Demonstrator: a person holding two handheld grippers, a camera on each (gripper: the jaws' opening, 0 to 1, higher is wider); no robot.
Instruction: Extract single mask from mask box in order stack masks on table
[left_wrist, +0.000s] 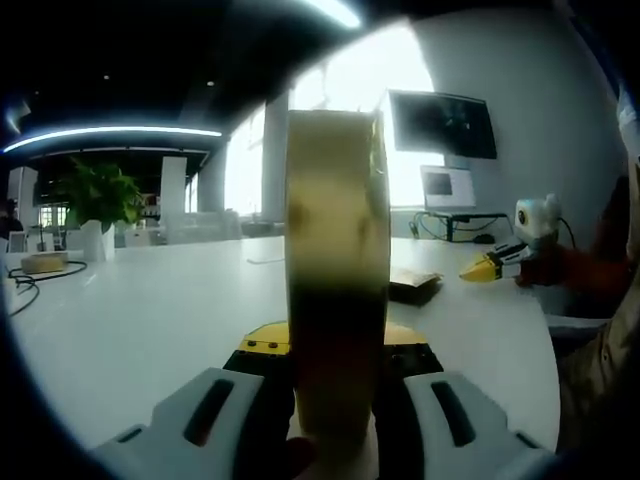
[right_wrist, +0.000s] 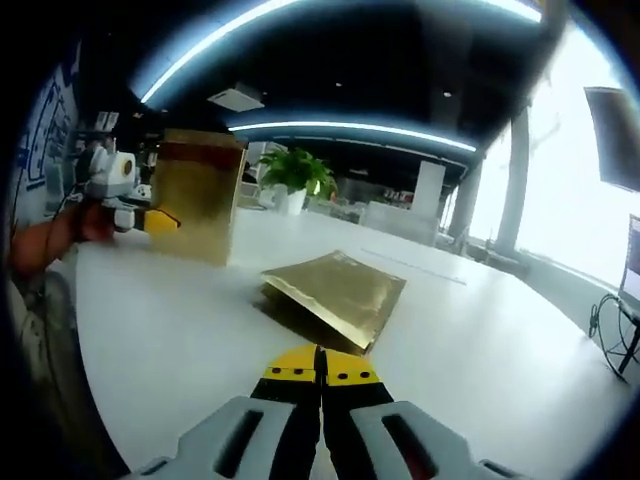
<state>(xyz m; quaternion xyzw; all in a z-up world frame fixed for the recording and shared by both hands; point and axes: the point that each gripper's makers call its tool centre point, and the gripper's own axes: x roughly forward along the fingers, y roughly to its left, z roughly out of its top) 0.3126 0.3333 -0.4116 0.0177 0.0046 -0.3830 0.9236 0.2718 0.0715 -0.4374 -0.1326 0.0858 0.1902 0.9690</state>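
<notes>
One gold mask box (left_wrist: 337, 280) upright, clamped in left tool (left_wrist: 335, 400); right tool (right_wrist: 320, 375) closed, empty.

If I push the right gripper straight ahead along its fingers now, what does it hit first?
Most likely the gold mask packet lying flat on the white table, directly ahead of the right gripper. Its fingers are closed and empty; the depth of the gap is unclear.
</notes>
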